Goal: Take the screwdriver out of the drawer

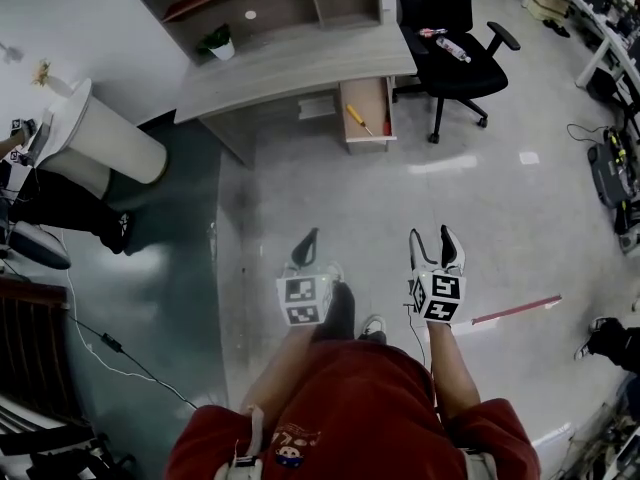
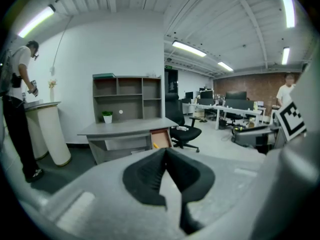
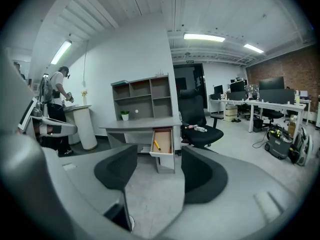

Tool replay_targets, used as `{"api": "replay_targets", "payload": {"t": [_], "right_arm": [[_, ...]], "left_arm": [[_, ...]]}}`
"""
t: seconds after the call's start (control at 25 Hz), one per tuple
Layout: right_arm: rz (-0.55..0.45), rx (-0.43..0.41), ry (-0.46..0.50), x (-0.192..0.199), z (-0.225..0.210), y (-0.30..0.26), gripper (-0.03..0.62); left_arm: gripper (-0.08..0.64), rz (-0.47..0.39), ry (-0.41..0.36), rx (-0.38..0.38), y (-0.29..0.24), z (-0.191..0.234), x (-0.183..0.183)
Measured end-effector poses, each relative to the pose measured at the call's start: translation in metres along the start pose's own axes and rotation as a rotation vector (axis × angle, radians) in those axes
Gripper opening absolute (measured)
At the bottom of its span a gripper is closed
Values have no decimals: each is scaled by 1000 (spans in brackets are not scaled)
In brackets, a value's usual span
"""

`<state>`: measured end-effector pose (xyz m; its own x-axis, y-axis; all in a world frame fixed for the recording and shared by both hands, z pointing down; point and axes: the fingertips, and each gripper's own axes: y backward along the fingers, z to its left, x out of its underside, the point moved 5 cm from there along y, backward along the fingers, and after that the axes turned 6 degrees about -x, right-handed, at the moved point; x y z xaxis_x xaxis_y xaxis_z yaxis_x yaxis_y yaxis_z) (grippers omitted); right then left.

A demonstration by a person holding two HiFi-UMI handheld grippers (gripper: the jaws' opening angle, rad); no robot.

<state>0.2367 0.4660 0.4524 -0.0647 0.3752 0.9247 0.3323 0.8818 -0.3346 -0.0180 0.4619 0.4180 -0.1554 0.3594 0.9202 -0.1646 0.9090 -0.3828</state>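
Bare floor point(image 1: 400, 203) lies open in front of the drawer point(image 1: 367, 118), which stands pulled out with its top uncovered. The desk point(image 1: 290, 68) covers the drawer's back end, and a chair point(image 1: 455, 53) stands just right of it.

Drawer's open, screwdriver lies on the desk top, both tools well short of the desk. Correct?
Not quite. The screwdriver lies inside the open drawer, not on the desk top. The head view shows it, and so does the right gripper view. The rest holds: the left tool and the right tool are both well short of the desk.
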Motion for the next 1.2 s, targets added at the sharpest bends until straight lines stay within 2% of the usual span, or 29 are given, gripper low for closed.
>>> {"api": "replay_targets", "payload": {"t": [0.28,0.68,1.2], "right_arm": [[26,3,28,-16,19,-62,261],[61,12,52,-62,58,-175,261],[53,39,103,-105,106,-285,261]], "left_arm": [[-2,-6,26,6,-47,43,-7],[-2,12,34,51,-136,127,-34],[-2,17,57,61,-213,224,-56]]}}
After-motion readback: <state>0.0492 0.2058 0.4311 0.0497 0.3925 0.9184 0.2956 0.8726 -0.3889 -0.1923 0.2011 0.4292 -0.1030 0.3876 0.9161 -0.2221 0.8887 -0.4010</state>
